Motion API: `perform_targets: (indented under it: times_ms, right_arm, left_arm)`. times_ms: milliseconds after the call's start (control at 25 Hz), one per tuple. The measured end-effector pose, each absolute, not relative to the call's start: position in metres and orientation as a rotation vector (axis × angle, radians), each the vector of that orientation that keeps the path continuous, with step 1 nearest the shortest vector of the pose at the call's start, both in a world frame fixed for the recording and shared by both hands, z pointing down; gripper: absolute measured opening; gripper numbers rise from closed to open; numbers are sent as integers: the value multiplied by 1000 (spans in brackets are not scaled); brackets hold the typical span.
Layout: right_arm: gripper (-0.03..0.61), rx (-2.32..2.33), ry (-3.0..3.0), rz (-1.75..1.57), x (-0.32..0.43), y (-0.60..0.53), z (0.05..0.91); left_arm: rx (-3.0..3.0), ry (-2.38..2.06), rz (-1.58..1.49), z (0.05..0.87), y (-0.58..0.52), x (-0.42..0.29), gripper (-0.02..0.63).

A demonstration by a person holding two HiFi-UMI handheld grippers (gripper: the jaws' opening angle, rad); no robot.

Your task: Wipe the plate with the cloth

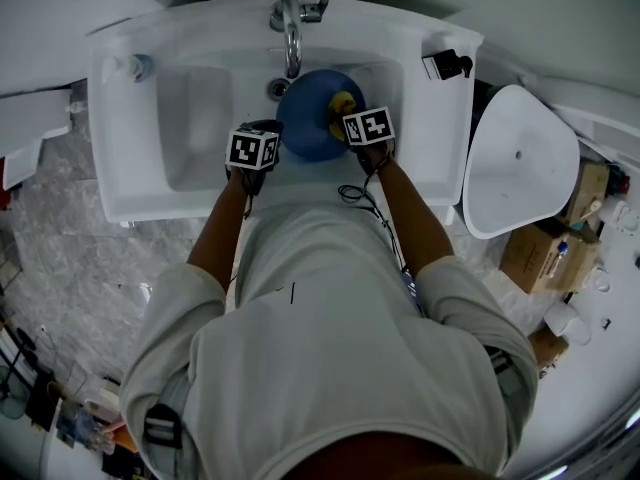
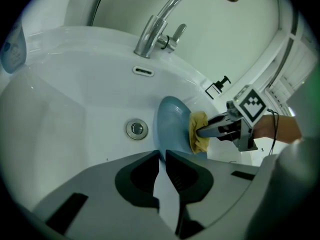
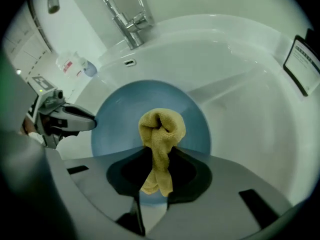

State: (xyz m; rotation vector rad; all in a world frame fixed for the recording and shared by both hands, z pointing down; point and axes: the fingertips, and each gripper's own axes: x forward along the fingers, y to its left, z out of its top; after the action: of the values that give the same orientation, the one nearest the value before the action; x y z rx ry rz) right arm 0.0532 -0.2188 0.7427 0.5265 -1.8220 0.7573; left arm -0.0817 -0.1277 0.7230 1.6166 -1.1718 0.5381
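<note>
Blue plate (image 1: 312, 120) stands on edge in the sink (image 1: 190, 118), upper centre of the head frame, because the jaws of our left gripper (image 2: 162, 156) clamp its rim, steadying its face for the yellow cloth (image 3: 160, 129) pinched in the jaws of our right gripper (image 3: 159, 159).

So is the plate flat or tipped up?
Tipped up: left gripper clamps the plate by its rim, edge-on in the sink; right gripper holds the cloth against its face.

A white washbasin (image 1: 120, 168) with a chrome tap (image 1: 291, 28) fills the upper middle of the head view, grey marbled floor (image 1: 70, 258) at left, a white toilet (image 1: 520, 158) and cardboard boxes (image 1: 530, 253) at right.
</note>
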Motion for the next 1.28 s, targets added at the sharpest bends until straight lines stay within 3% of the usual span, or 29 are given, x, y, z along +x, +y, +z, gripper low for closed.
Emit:
perform_targets:
  times_ms: [720, 1040, 1280]
  right_arm:
    - [87, 553, -1857, 691, 54, -183, 713]
    - [87, 688, -2019, 728, 35, -179, 681]
    - [86, 772, -2129, 606, 22, -174, 651]
  left_arm:
    - [1516, -1114, 602, 782, -137, -99, 58]
    - [1558, -1240, 490, 729, -132, -130, 73]
    - [1728, -1298, 413, 673, -126, -125, 28]
